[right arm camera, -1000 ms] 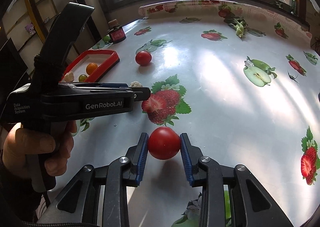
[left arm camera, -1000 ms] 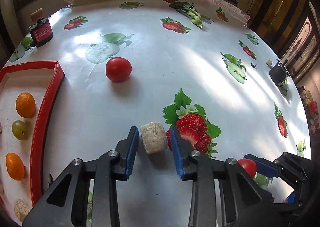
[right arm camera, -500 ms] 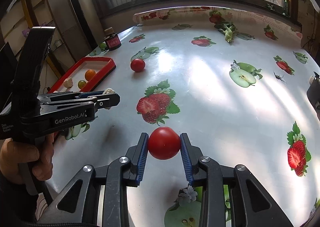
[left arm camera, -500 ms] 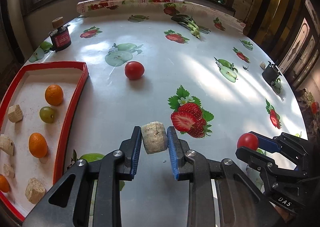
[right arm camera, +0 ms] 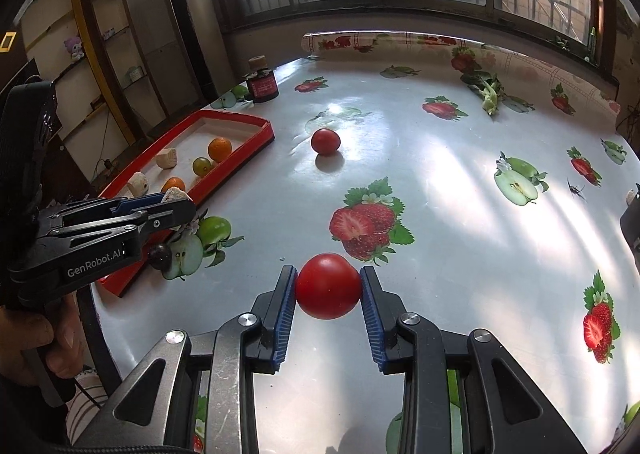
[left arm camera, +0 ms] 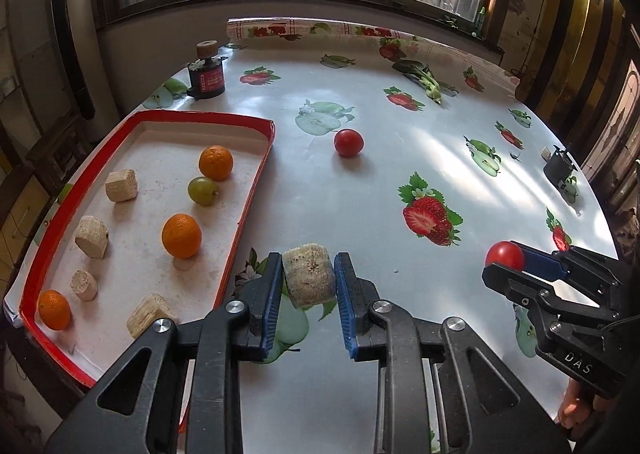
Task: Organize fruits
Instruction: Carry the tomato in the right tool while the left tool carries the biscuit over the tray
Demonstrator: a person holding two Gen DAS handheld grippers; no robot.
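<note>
My left gripper (left arm camera: pixel 308 280) is shut on a pale banana chunk (left arm camera: pixel 309 278) and holds it above the table, just right of the red tray (left arm camera: pixel 244 209). The tray holds three oranges (left arm camera: pixel 181 236), a green grape (left arm camera: pixel 203 191) and several banana chunks (left arm camera: pixel 121 185). My right gripper (right arm camera: pixel 328 288) is shut on a red tomato (right arm camera: pixel 328 286), lifted over the table; it also shows in the left wrist view (left arm camera: pixel 505 256). A second tomato (left arm camera: pixel 349 142) lies on the table beyond the tray; it also shows in the right wrist view (right arm camera: pixel 325 141). The left gripper with its chunk shows at the left of the right wrist view (right arm camera: pixel 176 195).
A dark jar with a cork lid (left arm camera: pixel 207 71) stands at the back left. A green vegetable (left arm camera: pixel 428 81) lies at the far side. A small black object (left arm camera: pixel 560 169) sits near the right edge. A dark grape (right arm camera: pixel 159 257) lies by the tray's near corner.
My left gripper has lifted the banana chunk and moved left toward the tray, which now fills more of its view. My right gripper has risen a little with the tomato.
</note>
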